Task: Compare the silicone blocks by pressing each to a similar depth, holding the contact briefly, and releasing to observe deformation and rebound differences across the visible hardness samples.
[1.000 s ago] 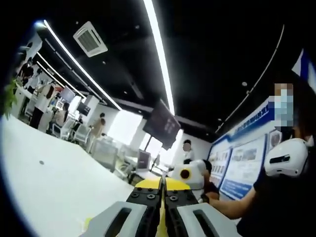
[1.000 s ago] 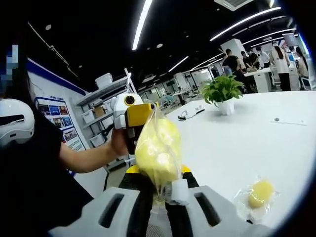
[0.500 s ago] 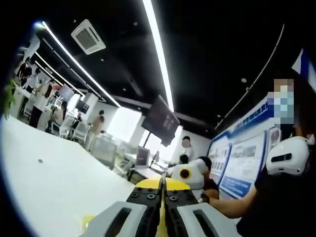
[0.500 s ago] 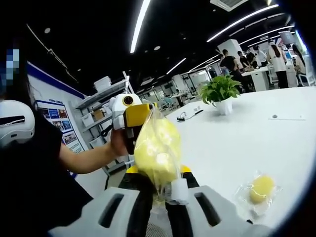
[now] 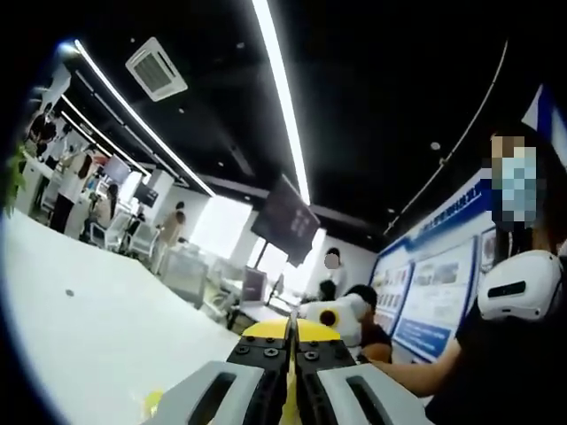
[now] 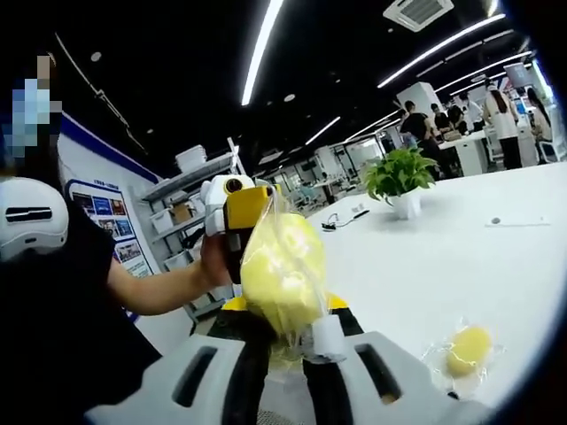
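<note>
A clear bag with a yellow silicone block (image 6: 279,270) stands upright in my right gripper (image 6: 282,312), which is shut on the bag's lower part. A hand (image 6: 213,261) holds my left gripper (image 6: 248,208) at the bag's upper left corner, its yellow tip against the plastic. In the left gripper view my left gripper (image 5: 291,332) has its jaws pressed together, and the white right gripper (image 5: 337,314) sits just beyond the tip. A second bagged yellow block (image 6: 465,350) lies on the white table (image 6: 425,257) to the right. A yellow scrap (image 5: 152,403) shows low on the left.
A potted plant (image 6: 400,177) and a cable stand further back on the table. The person's dark sleeve and a white device (image 6: 31,217) are close on the left. Shelves (image 6: 190,168) and wall posters stand behind. Several people are at far desks.
Both views have shifted slightly with the hands. The bag stays in the right gripper with the left gripper at its top corner; the right gripper sits a little lower in the left gripper view.
</note>
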